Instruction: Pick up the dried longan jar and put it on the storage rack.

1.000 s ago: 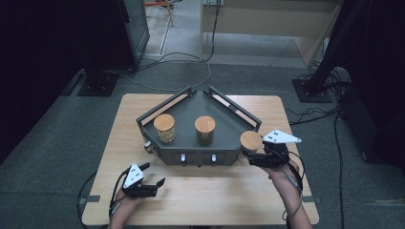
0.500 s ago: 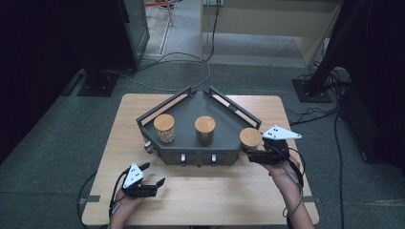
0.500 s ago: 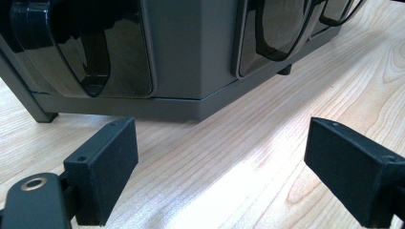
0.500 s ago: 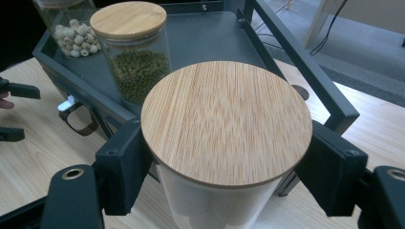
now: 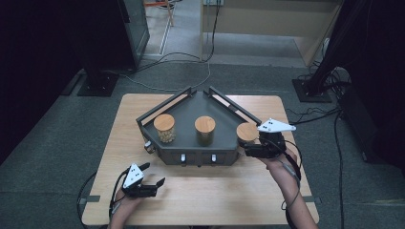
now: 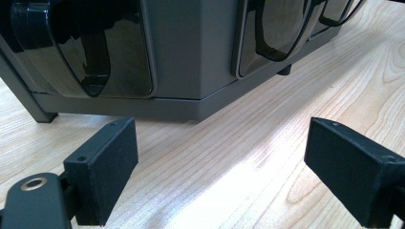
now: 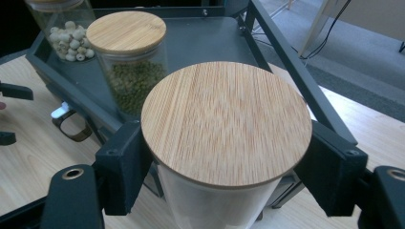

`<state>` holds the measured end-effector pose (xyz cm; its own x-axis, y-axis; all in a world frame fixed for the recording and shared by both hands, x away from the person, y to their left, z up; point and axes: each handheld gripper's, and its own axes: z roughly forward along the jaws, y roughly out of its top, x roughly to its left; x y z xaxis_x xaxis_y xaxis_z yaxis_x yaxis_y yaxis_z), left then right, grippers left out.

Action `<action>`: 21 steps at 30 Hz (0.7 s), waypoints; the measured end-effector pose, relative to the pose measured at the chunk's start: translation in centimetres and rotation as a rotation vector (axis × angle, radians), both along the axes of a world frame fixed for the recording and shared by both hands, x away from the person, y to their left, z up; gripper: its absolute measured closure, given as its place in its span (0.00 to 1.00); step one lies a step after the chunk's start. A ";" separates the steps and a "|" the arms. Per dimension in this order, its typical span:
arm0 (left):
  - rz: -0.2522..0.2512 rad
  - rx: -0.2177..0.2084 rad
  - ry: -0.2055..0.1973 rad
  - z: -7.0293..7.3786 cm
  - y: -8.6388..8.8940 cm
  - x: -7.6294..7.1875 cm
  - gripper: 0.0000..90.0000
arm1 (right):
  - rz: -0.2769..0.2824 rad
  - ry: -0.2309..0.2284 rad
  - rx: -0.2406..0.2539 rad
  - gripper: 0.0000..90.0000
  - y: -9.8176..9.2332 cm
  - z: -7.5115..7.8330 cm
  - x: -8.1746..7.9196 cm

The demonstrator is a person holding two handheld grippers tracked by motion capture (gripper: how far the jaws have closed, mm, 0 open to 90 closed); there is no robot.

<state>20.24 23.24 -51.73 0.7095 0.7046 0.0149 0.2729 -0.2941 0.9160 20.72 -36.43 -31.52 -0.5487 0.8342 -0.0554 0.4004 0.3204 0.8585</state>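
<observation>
A grey five-sided tray (image 5: 198, 155) stands mid-table with two wooden-lidded glass jars in it. One jar (image 5: 164, 125) holds pale round seeds, the other (image 5: 205, 126) green beans. A third jar (image 5: 247, 132) hangs at the tray's right front corner, with my right gripper (image 5: 250, 148) shut on its glass body. In the right gripper view its round lid (image 7: 227, 121) sits between the two jaws, and the glass below looks clear. My left gripper (image 5: 152, 174) rests open on the table before the tray's left front. Between its jaws (image 6: 219, 162) is bare wood, facing the tray's base (image 6: 191, 52).
The tray has raised rails (image 5: 229, 102) along its back sides and small knobs (image 5: 183, 157) on its front wall. Bare wooden table (image 5: 224, 191) lies in front of the tray. Cables trail over the floor behind.
My right gripper has carried the third jar slightly up and leftward, closer to the tray's right corner. The left gripper has stayed put and open.
</observation>
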 end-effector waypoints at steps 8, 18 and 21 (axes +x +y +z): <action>-0.001 0.001 -0.001 0.0 0.0 0.0 0.12 | 0.000 -0.008 -0.004 0.28 0.5 0.0 0.7; -0.001 0.000 -0.001 0.0 0.0 0.0 0.12 | -0.007 -0.034 -0.015 0.28 1.1 -0.3 1.5; -0.003 0.003 -0.001 0.0 0.0 0.0 0.12 | -0.014 -0.037 -0.011 0.28 1.2 -0.4 1.7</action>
<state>20.25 23.26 -51.71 0.7113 0.7027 0.0175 0.2711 -0.2972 0.9155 22.44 -35.19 -31.93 -0.5346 0.8408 -0.0850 0.3724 0.3247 0.8694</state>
